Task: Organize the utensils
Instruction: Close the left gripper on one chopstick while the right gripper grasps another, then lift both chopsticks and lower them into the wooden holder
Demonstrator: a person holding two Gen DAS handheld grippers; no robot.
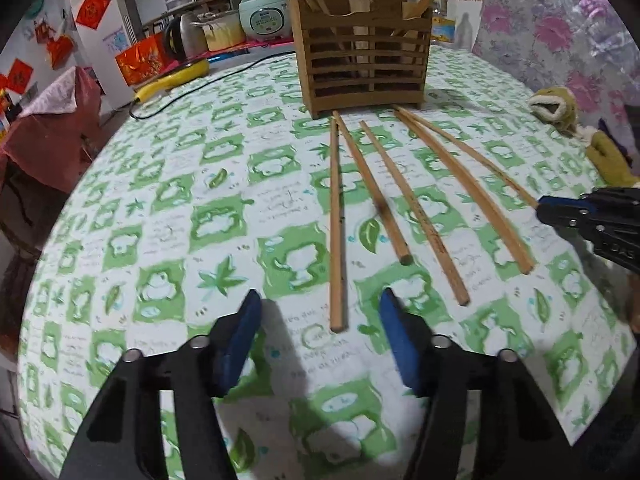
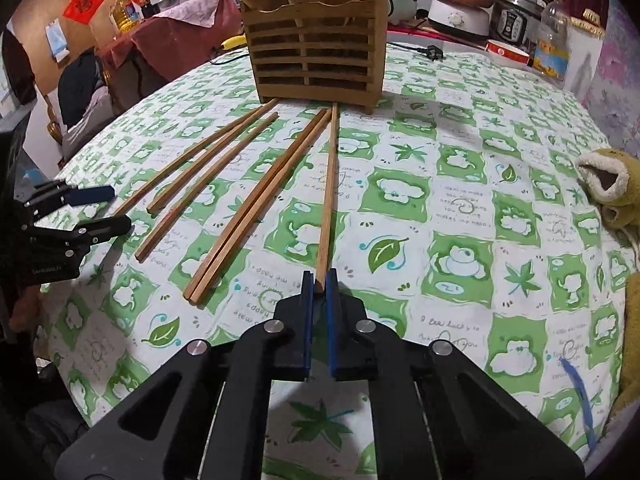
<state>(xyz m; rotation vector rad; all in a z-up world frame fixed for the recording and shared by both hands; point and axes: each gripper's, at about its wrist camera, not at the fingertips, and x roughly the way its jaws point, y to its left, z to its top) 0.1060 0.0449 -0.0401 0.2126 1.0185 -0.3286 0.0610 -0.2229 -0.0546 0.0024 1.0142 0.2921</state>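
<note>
Right gripper point(image 2: 320, 280) is pinched narrow on the near end of 1 chopstick point(image 2: 329, 196). In the right wrist view that stick runs from 6 o'clock straight up toward 12, its far tip just at the foot of the slatted wooden holder point(image 2: 316, 60). Gripping at the butt end makes sense: the whole length stays free to tip upright and drop into a compartment.

Left gripper point(image 1: 320, 312) is spread wide, nothing between its blue pads point(image 1: 240, 340), hovering above the tablecloth point(image 1: 160, 220) w/ the leftmost loose chopstick's point(image 1: 336, 220) near end between the jaws at about 12 o'clock in the left wrist view. Probably lined up for the next pick.

Loose chopsticks fan out from the holder's base toward the camera: 4 others in the left wrist view, though the right wrist view seems to show 5. Tips converge at the holder, so each can be taken by its near end. Several sticks already stand in the holder, leaning out at 11 and 1 o'clock.

A yellow-green plush glove point(image 2: 612, 196) lies at 3 o'clock, well apart.
</note>
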